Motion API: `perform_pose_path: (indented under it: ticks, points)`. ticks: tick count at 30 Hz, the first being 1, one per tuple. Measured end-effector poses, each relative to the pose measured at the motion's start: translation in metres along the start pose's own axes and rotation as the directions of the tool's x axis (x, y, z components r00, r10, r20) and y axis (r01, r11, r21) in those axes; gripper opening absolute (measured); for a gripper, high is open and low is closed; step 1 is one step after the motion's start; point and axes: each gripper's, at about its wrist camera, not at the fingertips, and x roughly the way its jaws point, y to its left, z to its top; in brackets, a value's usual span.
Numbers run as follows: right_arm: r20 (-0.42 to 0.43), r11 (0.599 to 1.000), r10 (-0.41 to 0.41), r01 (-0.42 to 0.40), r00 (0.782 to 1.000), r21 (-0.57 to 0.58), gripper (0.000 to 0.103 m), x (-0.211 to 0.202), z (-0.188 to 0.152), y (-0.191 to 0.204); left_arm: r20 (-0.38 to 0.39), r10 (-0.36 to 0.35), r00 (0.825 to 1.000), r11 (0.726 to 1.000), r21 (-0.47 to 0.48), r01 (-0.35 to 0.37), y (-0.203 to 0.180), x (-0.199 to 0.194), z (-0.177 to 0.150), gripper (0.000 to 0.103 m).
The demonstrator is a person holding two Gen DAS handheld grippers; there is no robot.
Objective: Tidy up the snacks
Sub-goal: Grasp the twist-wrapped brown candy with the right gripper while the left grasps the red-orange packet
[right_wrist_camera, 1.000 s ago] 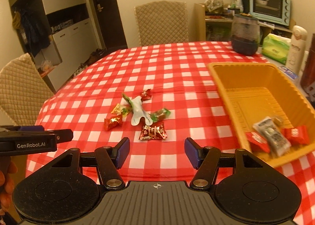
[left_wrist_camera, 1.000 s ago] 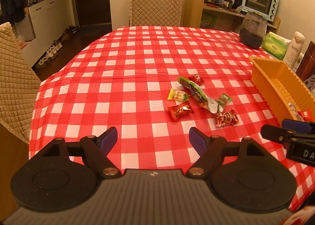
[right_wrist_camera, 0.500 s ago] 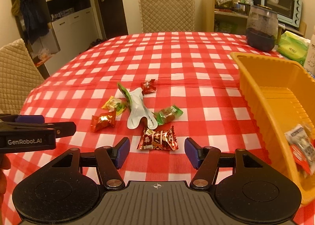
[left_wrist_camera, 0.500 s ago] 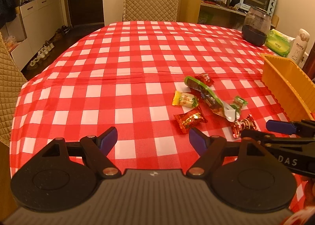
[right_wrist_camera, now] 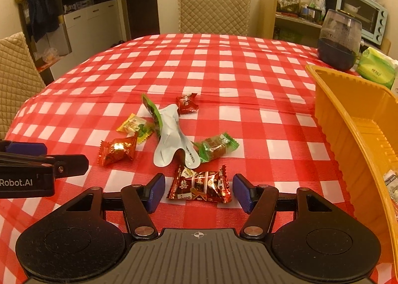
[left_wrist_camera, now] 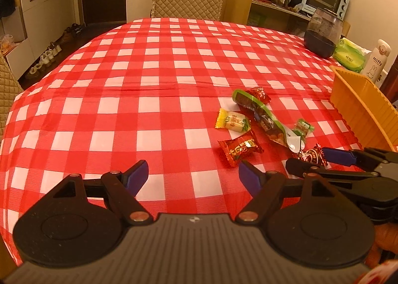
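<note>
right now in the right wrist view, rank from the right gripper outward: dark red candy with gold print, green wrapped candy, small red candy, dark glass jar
From the right gripper:
1. Dark red candy with gold print, lying between its open jaws.
2. Green wrapped candy, just beyond, slightly right.
3. Small red candy, farther up the cloth.
4. Dark glass jar, far right corner.

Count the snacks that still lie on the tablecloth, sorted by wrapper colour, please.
Red wrappers: 3
Yellow wrapper: 1
Small green wrapper: 1
Long green and white pouch: 1
Total: 6
</note>
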Motion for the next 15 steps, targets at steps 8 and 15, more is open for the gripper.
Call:
perform_pose_path:
  ticks: [8, 15]
  points:
    - [0.007, 1.0, -0.001, 0.001, 1.0, -0.004, 0.037, -0.006, 0.001, -0.003, 0.005, -0.024, 1.0, 0.999, 0.042, 0.023, -0.009, 0.003, 0.0, 0.077]
    - [0.027, 0.999, -0.022, 0.021, 0.999, 0.034, 0.037, -0.017, 0.004, -0.016, 0.023, -0.067, 0.997, 0.993, 0.098, 0.065, -0.022, 0.014, 0.005, 0.077]
